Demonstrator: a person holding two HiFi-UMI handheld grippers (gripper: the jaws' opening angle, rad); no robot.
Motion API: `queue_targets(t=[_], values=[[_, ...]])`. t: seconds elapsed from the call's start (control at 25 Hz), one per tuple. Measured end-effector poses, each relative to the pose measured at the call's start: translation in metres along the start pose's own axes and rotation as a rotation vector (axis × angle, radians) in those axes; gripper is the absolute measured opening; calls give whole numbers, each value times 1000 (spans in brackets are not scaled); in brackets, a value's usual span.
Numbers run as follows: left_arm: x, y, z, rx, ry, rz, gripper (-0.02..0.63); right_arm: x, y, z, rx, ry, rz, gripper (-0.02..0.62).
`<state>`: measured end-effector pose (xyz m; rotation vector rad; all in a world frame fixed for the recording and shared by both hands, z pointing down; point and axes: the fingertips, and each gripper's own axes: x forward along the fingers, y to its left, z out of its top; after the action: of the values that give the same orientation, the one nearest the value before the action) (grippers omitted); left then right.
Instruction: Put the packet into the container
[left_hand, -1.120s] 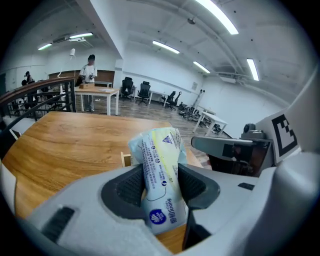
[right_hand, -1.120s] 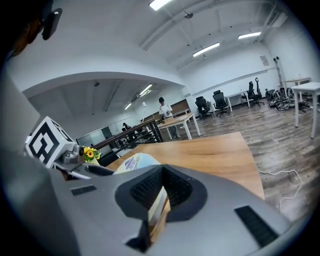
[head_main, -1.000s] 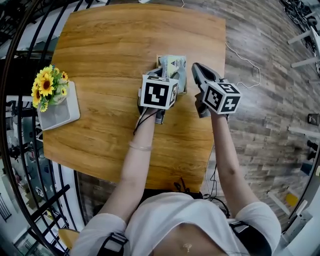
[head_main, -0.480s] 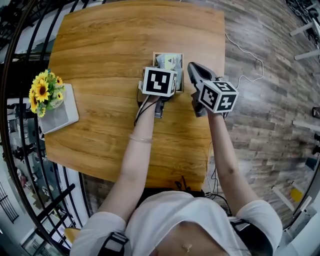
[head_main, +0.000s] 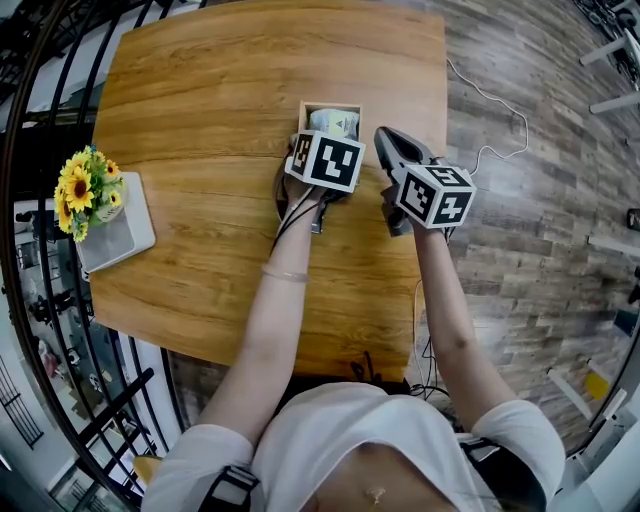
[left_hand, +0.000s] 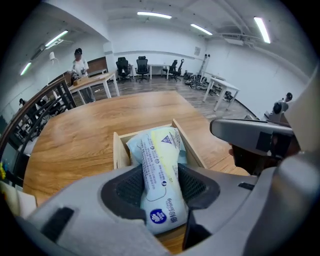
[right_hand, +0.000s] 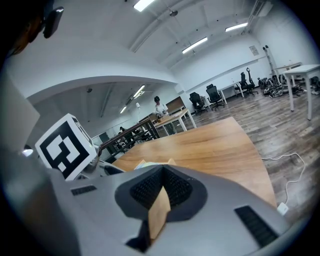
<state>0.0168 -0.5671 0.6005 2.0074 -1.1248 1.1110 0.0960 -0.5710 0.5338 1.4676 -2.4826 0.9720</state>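
Note:
A white and pale-yellow packet (left_hand: 159, 180) is clamped between the pads of my left gripper (left_hand: 161, 176). Its far end reaches down inside the small open wooden container (left_hand: 118, 150). In the head view the left gripper (head_main: 326, 148) sits over the container (head_main: 303, 110), its marker cube hiding most of the packet (head_main: 335, 123). My right gripper (head_main: 386, 137) hovers just right of the container, its pads (right_hand: 172, 187) meeting with nothing between them. From the right gripper view (right_hand: 161, 175) a corner of the container (right_hand: 171, 161) and the left gripper's cube (right_hand: 64, 146) show.
A pot of sunflowers (head_main: 88, 185) stands on a white block (head_main: 122, 235) at the table's left edge. Black railing curves along the left. A white cable (head_main: 490, 130) lies on the plank floor past the table's right edge (head_main: 443, 100).
The left gripper has gone forward and down with the packet, and now tilts more steeply over the container. The right gripper has sunk slightly beside it.

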Motion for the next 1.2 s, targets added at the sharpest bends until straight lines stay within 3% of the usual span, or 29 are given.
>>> queue_targets(t=[0.36,0.72,0.96,1.2], values=[[5,4,-3,89,16,81,212,-1,-8,-4,13,-2,-5,12],[5,-8,0,126,-7,33,290,-8,-10,-5,28,-41,16,12],[-12,-9,15,22,-136,-57,333,-15,-10,0,38,-127,27,12],[-54,7,16,103,-239,24,367,-22,-6,-11,16,-120,11,12]])
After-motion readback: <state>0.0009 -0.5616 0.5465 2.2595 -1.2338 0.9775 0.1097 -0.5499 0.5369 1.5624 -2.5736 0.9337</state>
